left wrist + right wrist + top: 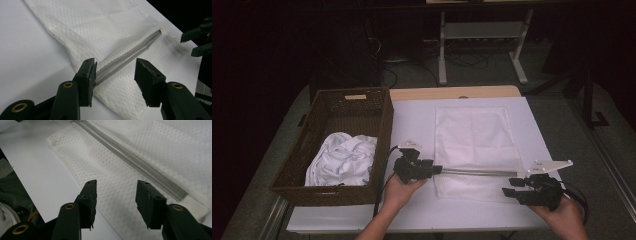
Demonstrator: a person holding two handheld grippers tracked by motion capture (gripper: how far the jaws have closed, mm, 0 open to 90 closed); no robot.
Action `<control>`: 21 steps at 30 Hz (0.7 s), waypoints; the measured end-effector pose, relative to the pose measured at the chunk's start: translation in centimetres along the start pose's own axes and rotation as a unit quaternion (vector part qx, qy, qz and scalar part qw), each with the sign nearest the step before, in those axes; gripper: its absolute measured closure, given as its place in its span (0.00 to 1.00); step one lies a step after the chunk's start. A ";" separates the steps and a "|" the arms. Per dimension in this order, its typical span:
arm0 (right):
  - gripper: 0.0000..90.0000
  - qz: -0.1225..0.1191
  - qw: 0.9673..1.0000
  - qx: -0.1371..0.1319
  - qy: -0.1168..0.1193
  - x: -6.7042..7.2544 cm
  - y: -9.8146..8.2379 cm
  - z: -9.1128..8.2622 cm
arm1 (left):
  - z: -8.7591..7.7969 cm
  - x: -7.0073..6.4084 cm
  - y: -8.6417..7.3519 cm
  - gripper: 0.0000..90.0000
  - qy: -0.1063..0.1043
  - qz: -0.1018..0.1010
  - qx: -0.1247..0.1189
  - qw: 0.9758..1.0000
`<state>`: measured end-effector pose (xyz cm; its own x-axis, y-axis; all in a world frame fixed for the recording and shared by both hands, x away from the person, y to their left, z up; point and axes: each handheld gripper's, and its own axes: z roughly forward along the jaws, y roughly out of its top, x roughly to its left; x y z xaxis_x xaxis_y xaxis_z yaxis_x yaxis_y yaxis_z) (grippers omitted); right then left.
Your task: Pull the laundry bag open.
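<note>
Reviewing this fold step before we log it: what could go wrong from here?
1. The rod lies on the white cloth, and the left gripper is open around its end: it may roll when nudged.
2. The right gripper is open over the cloth, off the rod; closing now could pinch fabric and drag the fold.

Black left gripper, right gripper; brass pivot screws, grey triangular plates, black cables.

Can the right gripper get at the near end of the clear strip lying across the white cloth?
Probably yes: the right gripper sits just off the strip end on the cloth, jaws apart, nothing between them.
</note>
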<state>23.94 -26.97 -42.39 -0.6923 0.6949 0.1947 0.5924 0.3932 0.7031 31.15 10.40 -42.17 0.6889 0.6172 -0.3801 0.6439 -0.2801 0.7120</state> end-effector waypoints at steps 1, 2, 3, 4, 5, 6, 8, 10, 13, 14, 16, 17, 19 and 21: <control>0.55 -0.004 1.000 0.000 0.000 0.0 0.3 0.2 | 0.0 0.0 0.0 0.55 0.000 0.001 -0.001 1.000; 0.54 -0.007 1.000 0.001 0.000 0.0 0.4 0.3 | 0.0 -0.1 0.1 0.55 -0.002 0.001 -0.001 1.000; 0.54 -0.009 1.000 -0.001 0.001 -0.1 0.6 0.5 | 0.0 -0.1 0.1 0.55 -0.002 0.001 -0.001 1.000; 0.54 -0.011 1.000 -0.003 0.002 -0.1 0.9 0.6 | 0.0 -0.2 0.2 0.55 -0.002 0.002 -0.002 1.000; 0.54 -0.014 1.000 -0.004 0.002 -0.1 1.1 0.7 | 0.0 -0.2 0.2 0.55 -0.003 0.003 -0.003 1.000; 0.54 -0.015 1.000 -0.009 0.003 -0.1 1.4 1.0 | 0.0 -0.2 0.3 0.54 -0.004 0.003 -0.004 1.000; 0.53 -0.015 1.000 -0.010 0.002 -0.2 1.5 1.1 | 0.0 -0.3 0.3 0.54 -0.004 0.004 -0.004 1.000; 0.53 -0.018 1.000 -0.012 -0.001 0.0 1.6 1.3 | 0.0 -0.3 0.3 0.54 -0.005 0.004 -0.003 1.000; 0.52 -0.024 1.000 -0.014 -0.008 0.2 1.4 1.2 | 0.0 -0.2 0.3 0.54 -0.006 0.003 -0.003 1.000; 0.51 -0.025 1.000 -0.011 -0.011 0.2 1.3 1.1 | 0.0 -0.2 0.3 0.54 -0.007 0.002 -0.003 1.000; 0.51 -0.025 1.000 -0.010 -0.015 0.1 1.1 0.9 | 0.1 -0.3 0.3 0.54 -0.007 0.002 -0.002 1.000; 0.50 -0.025 1.000 -0.011 -0.012 0.1 1.1 0.9 | 0.1 -0.3 0.3 0.54 -0.008 0.001 -0.002 1.000; 0.50 -0.024 1.000 -0.010 -0.009 0.0 1.0 1.0 | 0.1 -0.4 0.3 0.54 -0.009 0.003 0.000 1.000; 0.49 -0.026 1.000 -0.010 -0.005 0.0 1.1 1.1 | 0.1 -0.5 0.4 0.53 -0.009 0.005 0.000 1.000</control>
<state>25.06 -25.87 -42.36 -0.7180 0.6795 0.1506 0.5473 0.4175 0.7254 31.11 9.92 -41.79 0.7011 0.6006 -0.3845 0.6371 -0.2853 0.7160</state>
